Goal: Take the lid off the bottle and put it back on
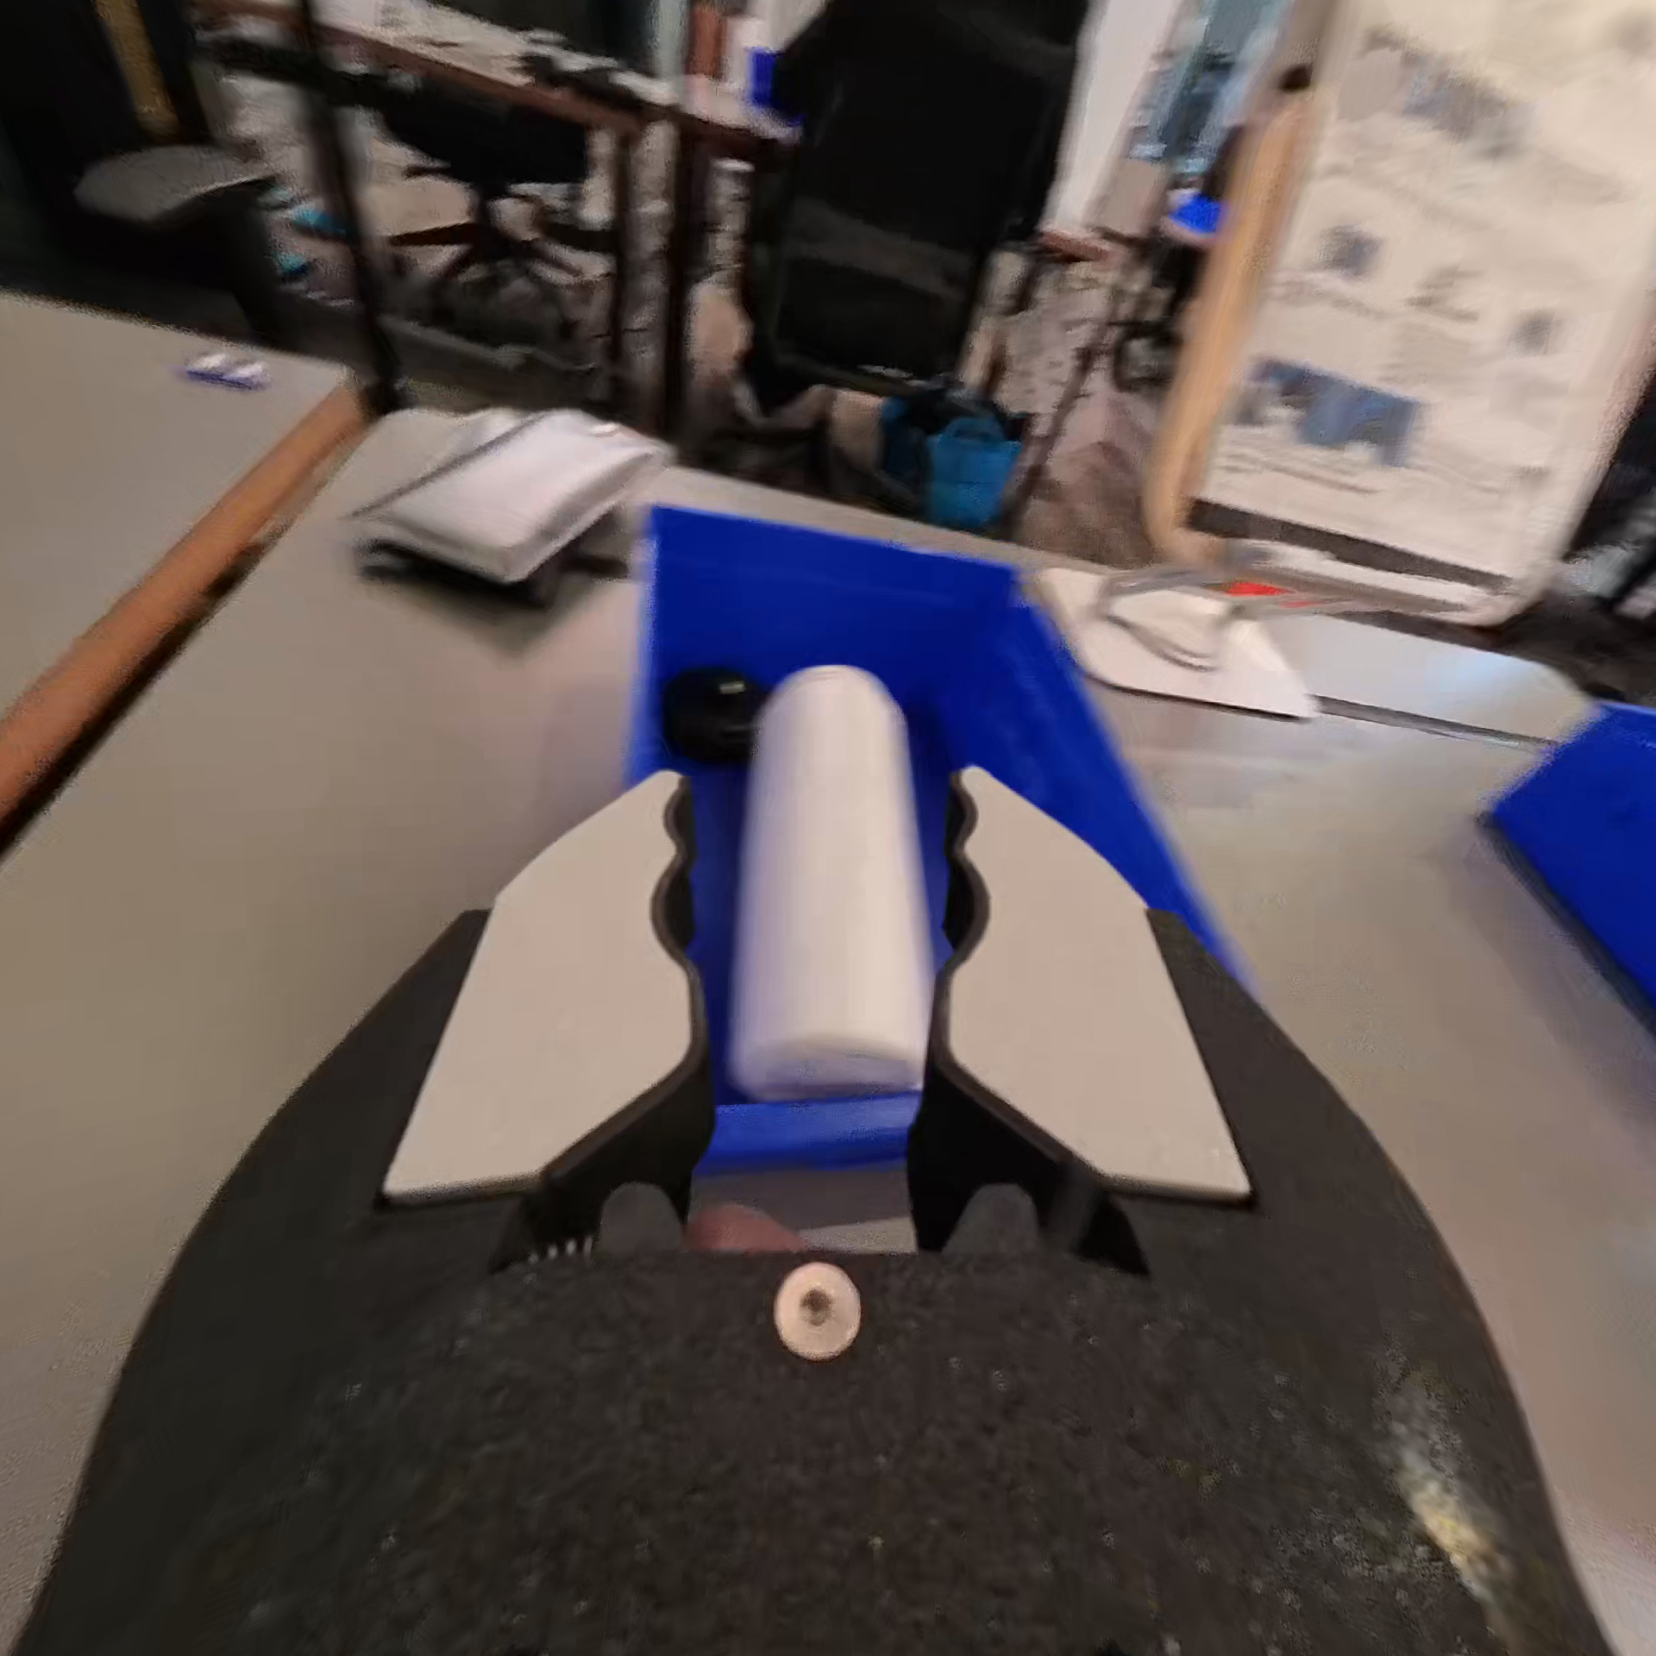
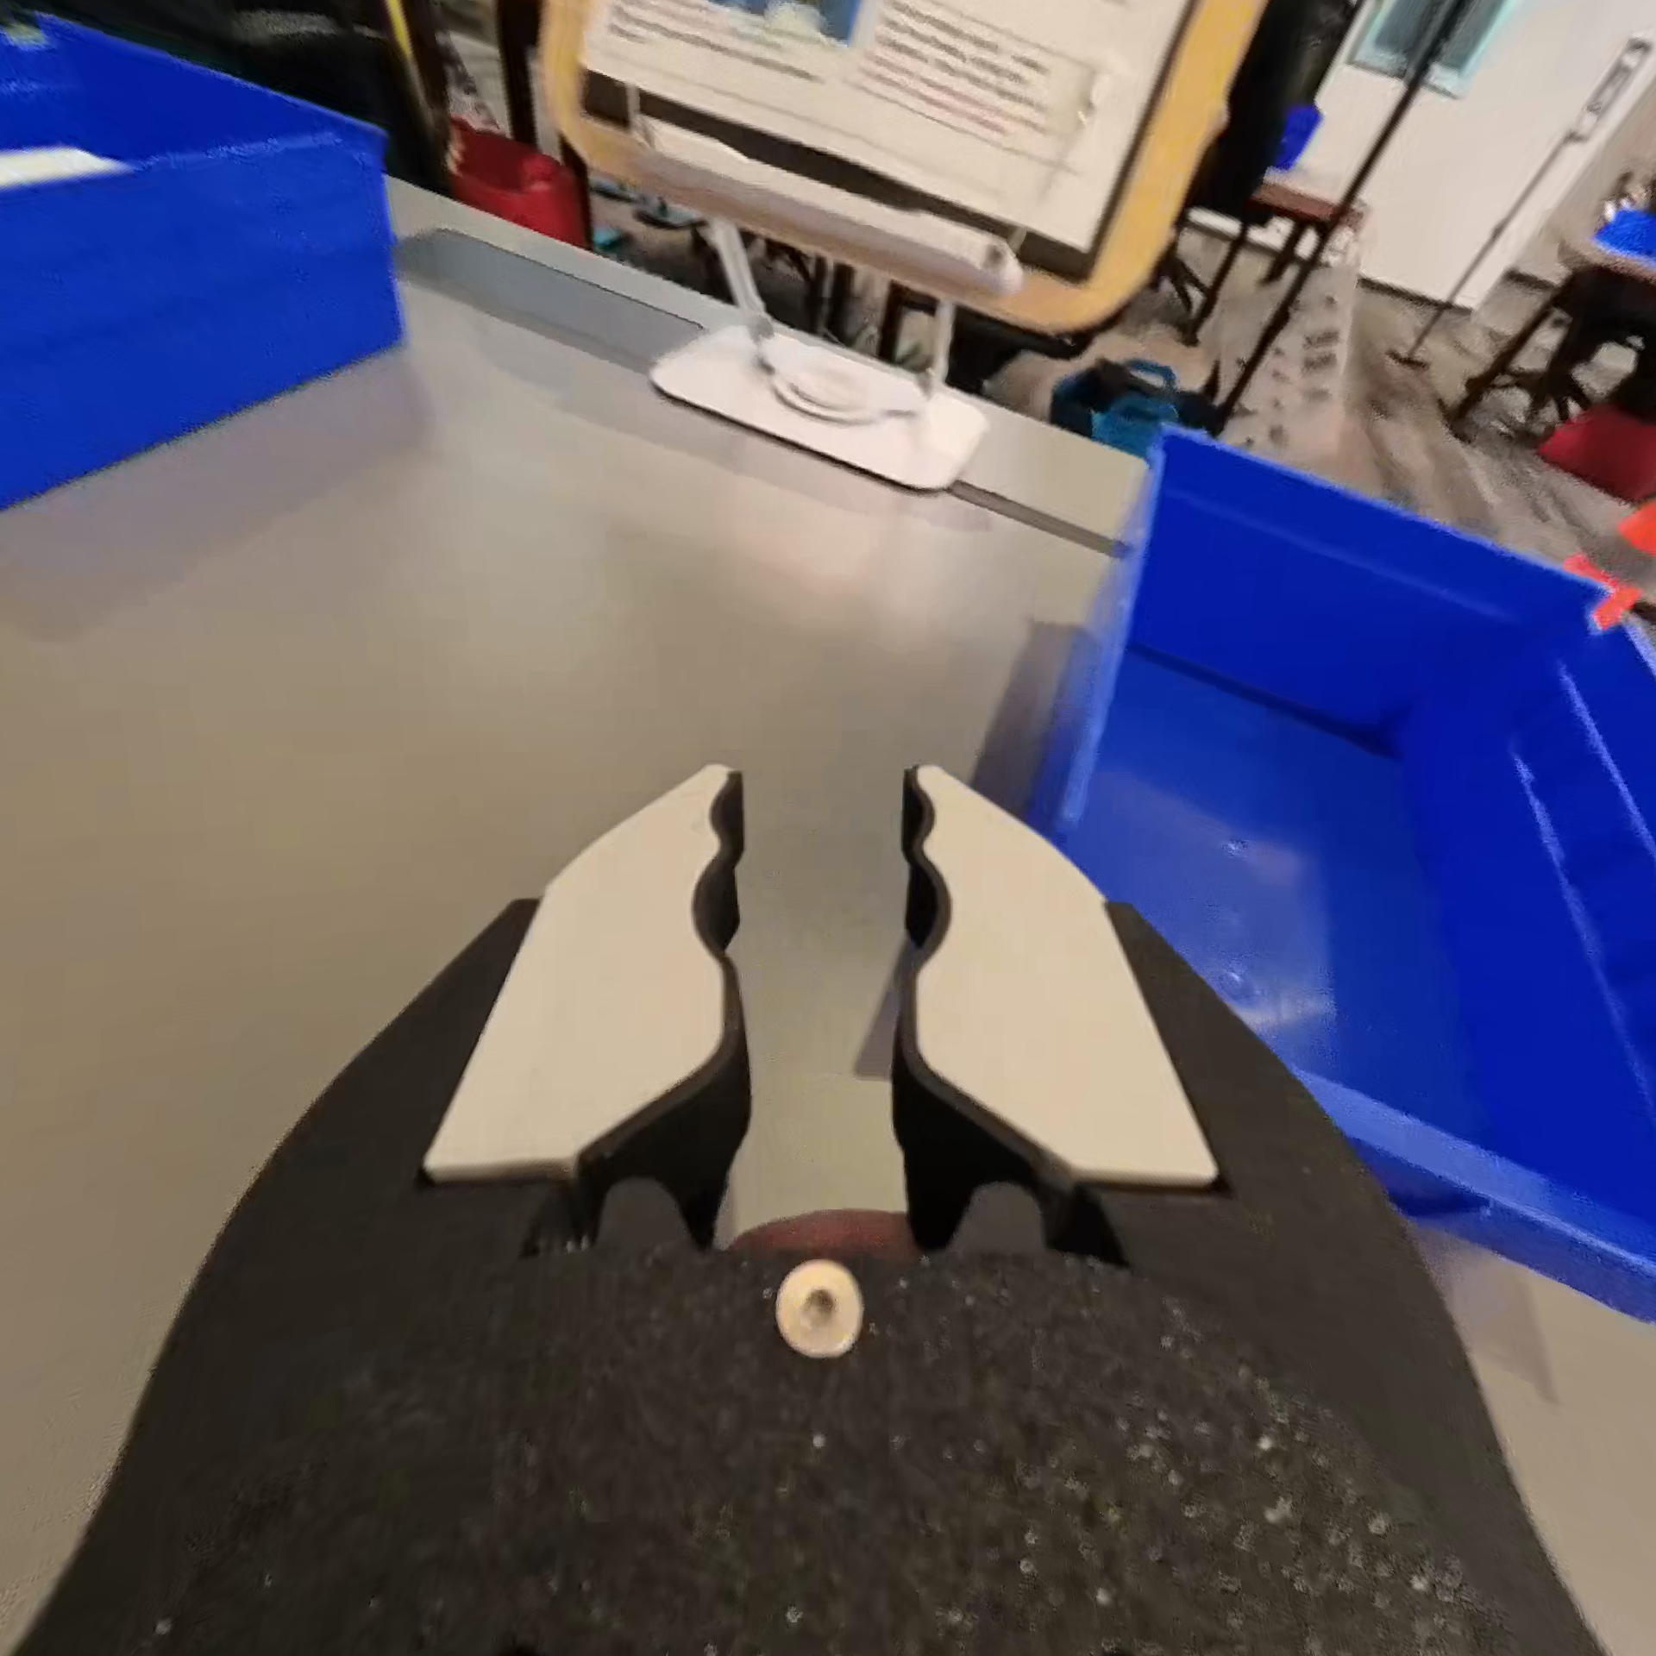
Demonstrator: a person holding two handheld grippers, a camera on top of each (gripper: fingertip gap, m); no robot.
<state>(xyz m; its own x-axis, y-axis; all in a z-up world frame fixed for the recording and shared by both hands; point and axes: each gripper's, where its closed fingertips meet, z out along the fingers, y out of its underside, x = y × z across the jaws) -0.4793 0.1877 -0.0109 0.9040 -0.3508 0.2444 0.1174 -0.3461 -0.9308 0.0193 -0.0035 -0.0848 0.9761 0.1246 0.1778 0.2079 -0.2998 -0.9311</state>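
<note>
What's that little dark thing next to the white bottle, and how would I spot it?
Find the blue plastic bin on the grey table. Inside lies a white cylindrical bottle; left of its far end sits a small round black lid, the only dark item there.

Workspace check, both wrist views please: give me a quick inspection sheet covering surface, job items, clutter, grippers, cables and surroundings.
Surface: grey table, bare in front of the right hand-held gripper.
Job's things: white bottle lying on its side in a blue bin; black lid at its far end, attachment unclear through blur.
Clutter: second blue bin, nothing visible inside it; white stand base; stack of white papers.
Grippers: left hand-held gripper open, fingers either side of the bottle with blue showing between, not gripping; right hand-held gripper open over bare table, holding nothing.
Cables: nothing seen.
Surroundings: poster board, office chair, other desks.
</note>
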